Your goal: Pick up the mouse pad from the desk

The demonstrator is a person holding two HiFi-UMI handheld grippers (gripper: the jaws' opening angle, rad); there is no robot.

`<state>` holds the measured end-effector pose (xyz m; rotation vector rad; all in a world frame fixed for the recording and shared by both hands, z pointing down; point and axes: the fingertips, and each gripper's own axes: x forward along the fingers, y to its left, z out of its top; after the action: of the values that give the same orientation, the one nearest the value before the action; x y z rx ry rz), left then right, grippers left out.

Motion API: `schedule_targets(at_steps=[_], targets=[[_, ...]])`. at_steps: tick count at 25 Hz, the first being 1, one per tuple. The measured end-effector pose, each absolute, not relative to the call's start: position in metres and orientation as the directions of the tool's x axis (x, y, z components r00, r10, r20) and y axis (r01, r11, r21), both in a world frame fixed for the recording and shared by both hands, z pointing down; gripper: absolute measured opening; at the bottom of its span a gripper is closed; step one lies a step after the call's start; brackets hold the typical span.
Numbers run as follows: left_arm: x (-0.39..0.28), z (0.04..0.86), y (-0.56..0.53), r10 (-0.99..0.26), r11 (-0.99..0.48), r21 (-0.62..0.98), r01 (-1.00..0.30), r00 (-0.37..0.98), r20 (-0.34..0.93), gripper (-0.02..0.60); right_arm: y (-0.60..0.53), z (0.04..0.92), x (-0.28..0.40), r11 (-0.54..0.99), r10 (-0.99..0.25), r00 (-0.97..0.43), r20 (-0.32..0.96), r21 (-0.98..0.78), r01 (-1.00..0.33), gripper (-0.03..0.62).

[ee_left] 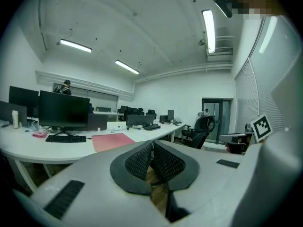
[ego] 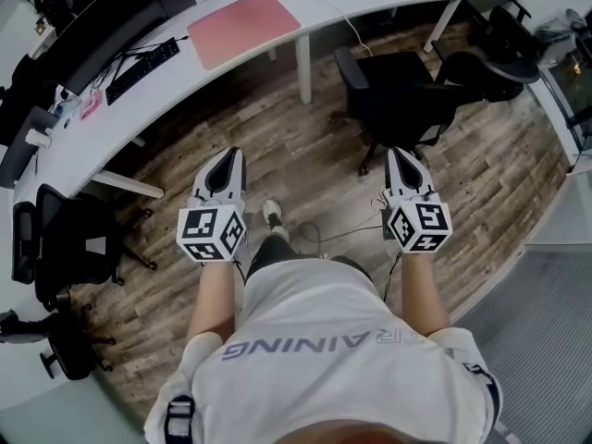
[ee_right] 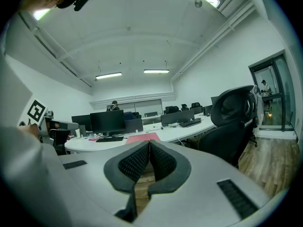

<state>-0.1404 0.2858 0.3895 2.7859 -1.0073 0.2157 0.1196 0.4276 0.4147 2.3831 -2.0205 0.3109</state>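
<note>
The mouse pad [ego: 245,26] is a flat pink rectangle with rounded corners. It lies on the smooth white top of a long curved desk [ego: 111,141], near the desk's front edge. In the head view it sits at about 12 o'clock from the left gripper [ego: 226,155] and 11 o'clock from the right gripper [ego: 400,154], well apart from both. Neither gripper touches it.

Both grippers are held out side by side over a floor [ego: 287,137] of grey-brown wood planks. Each has a smooth white shell that tapers to a rounded nose, and each carries a cube [ego: 211,232] printed with black-and-white square markers at its rear.

In the left gripper view the two black pads [ee_left: 139,162] have a dimpled, mesh-like surface and meet at their tips. The jaws are closed together with nothing between them. The pink pad shows beyond them at roughly 10 o'clock. In the right gripper view the jaws are closed in the same way, their textured pads [ee_right: 135,163] pressed together and empty, with the pad just above the tips at 12 o'clock.

A flat black keyboard [ego: 141,69] lies at 8 o'clock from the pad, in front of a dark monitor [ego: 97,37]. A black padded office chair [ego: 402,95] on castors stands at 12 o'clock from the right gripper.
</note>
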Motion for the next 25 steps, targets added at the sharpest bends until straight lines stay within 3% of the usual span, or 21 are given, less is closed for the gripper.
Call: schedule_targets(at_steps=[14,25], targets=[[-0.080,0.402,0.134,-0.569,-0.784,0.156,-0.600,0.797,0.204,0.043,0.285,0.422,0.164,-0.197,-0.962,0.172,0.214,-0.104,-0.975,0.025],[-0.106,0.417,-0.024,-0.580,-0.754,0.211,-0.622,0.781,0.231,0.043,0.108,0.420,0.135,-0.133,-0.959,0.111,0.263,-0.068,-0.989,0.025]])
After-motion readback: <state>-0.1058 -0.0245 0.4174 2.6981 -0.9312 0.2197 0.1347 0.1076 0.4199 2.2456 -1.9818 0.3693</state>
